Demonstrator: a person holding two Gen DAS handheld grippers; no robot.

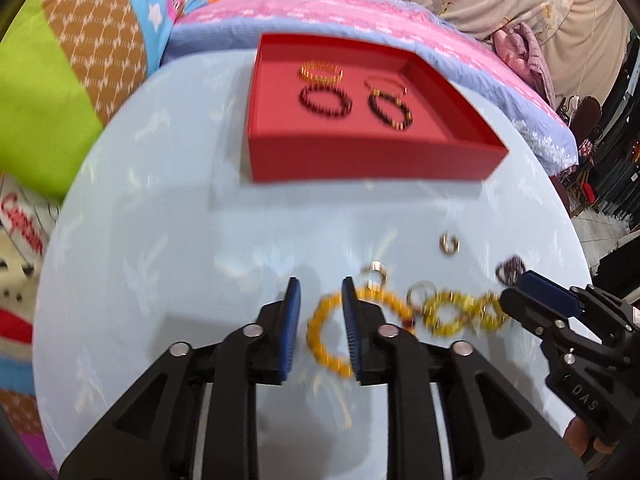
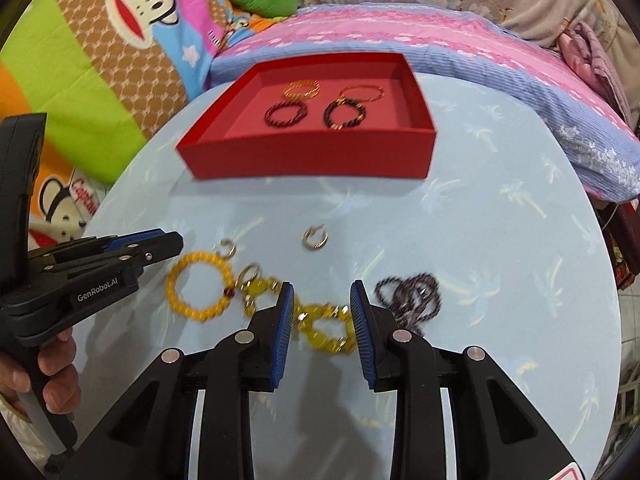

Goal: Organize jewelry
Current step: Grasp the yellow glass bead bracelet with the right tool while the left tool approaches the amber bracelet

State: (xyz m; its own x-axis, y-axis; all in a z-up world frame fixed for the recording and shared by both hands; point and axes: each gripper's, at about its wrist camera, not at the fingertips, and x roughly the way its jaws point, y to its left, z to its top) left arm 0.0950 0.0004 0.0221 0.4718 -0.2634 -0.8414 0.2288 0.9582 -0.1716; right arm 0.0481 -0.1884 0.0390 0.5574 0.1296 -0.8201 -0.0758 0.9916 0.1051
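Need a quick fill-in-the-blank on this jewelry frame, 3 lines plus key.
1. The red tray already holds ____ bracelets.
2. The right gripper is open, its fingers either side of a ____ beaded piece on the table.
3. The dark beaded piece still on the table lies to the ____ of the right gripper.

Missing words: four; yellow; right
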